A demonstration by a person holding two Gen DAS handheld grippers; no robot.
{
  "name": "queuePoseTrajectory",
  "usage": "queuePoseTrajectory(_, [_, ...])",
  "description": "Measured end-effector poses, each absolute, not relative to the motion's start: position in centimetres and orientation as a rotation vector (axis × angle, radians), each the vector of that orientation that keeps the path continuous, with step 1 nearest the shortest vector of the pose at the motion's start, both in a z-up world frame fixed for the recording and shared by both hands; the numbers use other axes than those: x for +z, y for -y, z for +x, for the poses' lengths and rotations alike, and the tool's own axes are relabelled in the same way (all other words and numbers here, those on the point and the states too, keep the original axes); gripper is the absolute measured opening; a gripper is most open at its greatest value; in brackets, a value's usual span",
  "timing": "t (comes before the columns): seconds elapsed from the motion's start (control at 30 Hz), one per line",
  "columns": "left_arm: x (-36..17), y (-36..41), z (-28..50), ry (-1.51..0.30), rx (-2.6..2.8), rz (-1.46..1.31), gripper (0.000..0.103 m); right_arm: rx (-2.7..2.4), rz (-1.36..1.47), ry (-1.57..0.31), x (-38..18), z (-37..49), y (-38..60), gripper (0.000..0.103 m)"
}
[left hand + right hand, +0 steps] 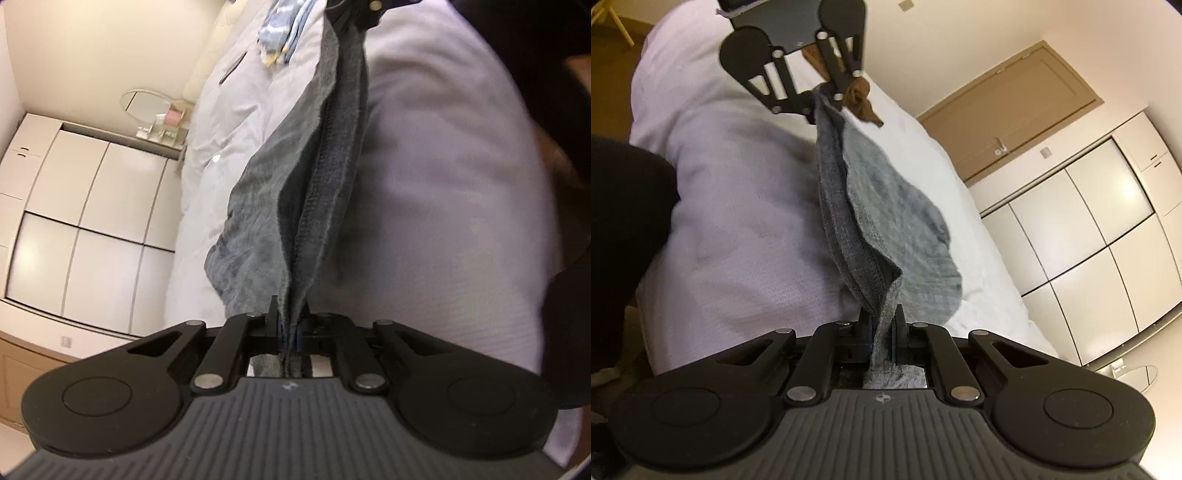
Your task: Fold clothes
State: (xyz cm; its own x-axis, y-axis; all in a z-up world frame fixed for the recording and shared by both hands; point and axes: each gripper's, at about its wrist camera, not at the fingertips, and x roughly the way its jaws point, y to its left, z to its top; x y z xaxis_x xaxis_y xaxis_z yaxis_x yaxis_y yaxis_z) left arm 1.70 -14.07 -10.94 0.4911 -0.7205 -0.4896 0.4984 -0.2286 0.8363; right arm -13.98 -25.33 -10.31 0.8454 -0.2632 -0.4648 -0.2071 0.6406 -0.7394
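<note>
A grey knitted garment (pixel 325 177) is stretched in the air between my two grippers, above a white bed (pixel 443 184). My left gripper (pixel 291 317) is shut on one end of it, with cloth bunched between the fingers. In the right wrist view the same grey garment (pixel 882 221) hangs in a fold, and my right gripper (pixel 882 325) is shut on its near end. The left gripper (pixel 820 99) shows at the top of that view, clamped on the far end. The right gripper (pixel 351 18) appears at the top of the left wrist view, holding the cloth.
A blue and white patterned cloth (pixel 280 37) lies further up the bed. A brown garment (pixel 860 96) lies on the bed behind the left gripper. White wardrobe doors (pixel 1089 229), a brown door (pixel 1019 110), a round mirror with a small shelf (pixel 147 107). A dark sleeve (pixel 624 221).
</note>
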Motion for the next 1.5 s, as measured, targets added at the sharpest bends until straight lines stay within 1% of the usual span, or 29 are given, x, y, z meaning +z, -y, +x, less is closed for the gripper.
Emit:
queuePoseTrajectory(0.13, [-8.6,12.0,-1.7,0.126,-1.263,1.376,0.004,0.106,-0.829,-0.625,-8.0,-17.6,25.4,0.006])
queuePoseTrajectory(0.2, [-7.5,10.9,-3.4,0.053,-1.355,1.363,0.005,0.174,-0.793,-0.658,-7.0,-18.9,25.6,0.006])
queuePoseTrajectory(0.33, [-4.9,10.5,-4.1,-0.077,-1.452,1.287,0.005,0.230,-0.757,-0.680,-4.8,-20.2,26.2,0.006])
queuePoseTrajectory(0.5, [-1.7,12.7,0.3,-0.169,-1.486,1.180,0.006,0.235,-0.662,-0.683,-2.3,-15.8,30.5,0.006])
queuePoseTrajectory(0.63, [-0.5,16.4,5.3,-0.235,-1.515,1.153,0.006,0.232,-0.576,-0.688,-0.6,-11.9,34.5,0.007])
queuePoseTrajectory(0.73, [0.2,18.9,8.9,-0.268,-1.524,1.135,0.007,0.214,-0.480,-0.732,-1.3,-8.6,38.3,0.007])
queuePoseTrajectory(0.83, [-0.4,21.5,12.2,-0.304,-1.497,1.114,0.007,0.193,-0.400,-0.772,-2.3,-5.0,41.8,0.007])
queuePoseTrajectory(0.93, [-1.2,24.0,15.5,-0.339,-1.468,1.093,0.013,0.173,-0.320,-0.813,-4.0,-1.9,44.7,0.008])
queuePoseTrajectory(0.97, [-1.8,24.6,16.5,-0.352,-1.454,1.085,0.017,0.165,-0.293,-0.826,-4.8,-1.1,45.4,0.008])
queuePoseTrajectory(1.0, [-2.4,25.1,17.4,-0.367,-1.435,1.070,0.019,0.153,-0.262,-0.836,-5.6,-0.5,46.0,0.009])
queuePoseTrajectory(1.03, [-2.8,25.2,18.1,-0.389,-1.427,1.045,0.021,0.138,-0.229,-0.842,-6.3,0.0,46.7,0.018])
queuePoseTrajectory(1.1, [-3.3,25.0,19.4,-0.430,-1.403,0.980,0.029,0.101,-0.142,-0.840,-7.5,0.5,47.9,0.025])
queuePoseTrajectory(1.13, [-3.4,24.5,20.0,-0.446,-1.385,0.938,0.031,0.083,-0.093,-0.829,-7.8,0.5,48.5,0.033])
queuePoseTrajectory(1.17, [-3.2,23.9,20.5,-0.466,-1.371,0.879,0.032,0.066,-0.042,-0.810,-7.9,0.2,48.9,0.037])
queuePoseTrajectory(1.2, [-3.1,23.2,21.1,-0.485,-1.358,0.818,0.035,0.043,0.007,-0.788,-8.0,-0.1,49.4,0.047])
queuePoseTrajectory(1.23, [-2.9,22.4,21.7,-0.509,-1.335,0.740,0.036,0.015,0.052,-0.762,-8.1,-0.7,50.0,0.049])
queuePoseTrajectory(1.37, [-2.6,18.7,24.0,-0.597,-1.229,0.431,0.042,-0.066,0.234,-0.679,-8.2,-4.1,51.6,0.049])
queuePoseTrajectory(1.5, [-3.7,16.3,24.9,-0.689,-1.168,0.203,0.041,-0.105,0.370,-0.626,-8.6,-6.9,52.0,0.049])
